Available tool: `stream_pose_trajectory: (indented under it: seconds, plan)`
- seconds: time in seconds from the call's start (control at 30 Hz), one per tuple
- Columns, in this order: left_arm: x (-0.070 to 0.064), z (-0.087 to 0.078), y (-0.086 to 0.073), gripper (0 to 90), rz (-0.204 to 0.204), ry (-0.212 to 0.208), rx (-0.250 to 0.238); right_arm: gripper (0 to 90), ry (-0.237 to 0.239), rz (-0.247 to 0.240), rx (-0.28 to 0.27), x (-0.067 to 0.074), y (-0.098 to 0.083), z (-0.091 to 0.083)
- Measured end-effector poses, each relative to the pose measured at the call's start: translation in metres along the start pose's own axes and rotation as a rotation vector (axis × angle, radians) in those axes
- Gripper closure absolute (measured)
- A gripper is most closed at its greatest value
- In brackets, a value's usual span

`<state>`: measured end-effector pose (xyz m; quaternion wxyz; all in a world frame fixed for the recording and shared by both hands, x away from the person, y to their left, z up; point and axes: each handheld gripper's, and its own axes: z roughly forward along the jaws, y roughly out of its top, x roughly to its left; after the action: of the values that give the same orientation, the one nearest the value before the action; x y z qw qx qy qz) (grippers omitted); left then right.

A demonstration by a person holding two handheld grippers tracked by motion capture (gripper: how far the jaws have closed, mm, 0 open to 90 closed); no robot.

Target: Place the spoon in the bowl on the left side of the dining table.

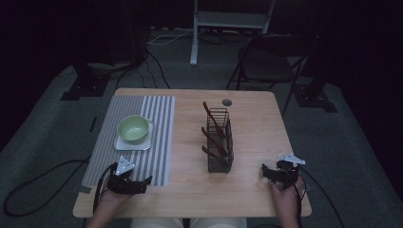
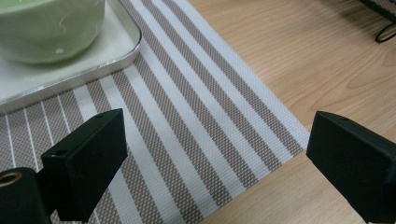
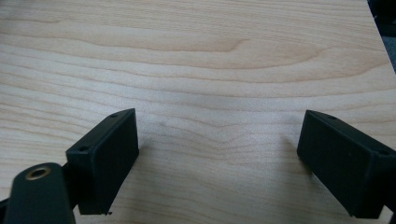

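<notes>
A green bowl (image 1: 133, 128) sits on a small white square tray (image 1: 122, 144), on a striped placemat (image 1: 157, 142) at the table's left. A black wire rack (image 1: 219, 142) in the middle holds three brown utensils (image 1: 214, 121). My left gripper (image 1: 145, 183) rests at the near left over the mat's front corner, jaws wide apart and empty; the left gripper view has the bowl (image 2: 46, 28), the tray (image 2: 112, 51) and the mat (image 2: 205, 140) ahead. My right gripper (image 1: 266, 172) lies at the near right, open, with bare wood (image 3: 210, 93) between its jaws.
The wooden table (image 1: 256, 137) has a round grommet hole (image 1: 227, 102) near its far edge. A folding chair (image 1: 268, 66) and a metal stand (image 1: 195, 38) are on the carpet beyond. Cables trail across the floor on the left.
</notes>
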<state>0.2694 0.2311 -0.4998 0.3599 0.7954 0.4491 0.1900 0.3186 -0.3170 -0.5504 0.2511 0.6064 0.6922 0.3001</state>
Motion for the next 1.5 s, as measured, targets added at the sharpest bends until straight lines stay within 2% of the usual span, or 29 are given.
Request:
stream_pose_trajectory:
  seconds: [0.03,0.2,0.37,0.5,0.8,0.97,1.23,1.27,1.37,1.5]
  plan:
    - [-0.002,-0.001,0.005,5.1,0.008,-0.016,-0.016,11.9,0.000,0.000,0.000,0.000,0.000,0.000]
    - [-0.007,0.000,0.012,5.1,0.024,-0.038,-0.032,11.9,0.000,0.000,0.000,0.000,0.000,0.000]
    - [-0.012,0.002,0.018,5.1,0.048,-0.041,-0.046,11.9,0.000,0.000,0.000,0.000,0.000,0.000]
    - [-0.016,0.001,0.024,5.1,0.054,-0.043,-0.070,11.9,0.000,0.000,0.000,0.000,0.000,0.000]
    - [-0.019,0.000,0.034,5.1,0.075,-0.053,-0.089,11.9,0.000,0.000,0.000,0.000,0.000,0.000]
    - [-0.022,0.001,0.039,5.1,0.079,-0.077,-0.096,11.9,0.000,0.000,0.000,0.000,0.000,0.000]
    - [-0.028,0.001,0.052,5.2,0.114,-0.098,-0.131,11.9,0.000,0.000,0.000,0.000,0.000,0.000]
    - [-0.029,0.002,0.055,5.1,0.117,-0.111,-0.133,11.9,0.000,0.000,0.000,0.000,0.000,0.000]
    - [-0.029,0.004,0.059,5.1,0.122,-0.112,-0.132,11.9,0.000,-0.001,0.000,0.000,0.000,0.000]
    - [-0.032,0.008,0.066,5.1,0.130,-0.136,-0.155,11.9,0.000,-0.002,0.000,0.000,0.000,0.000]
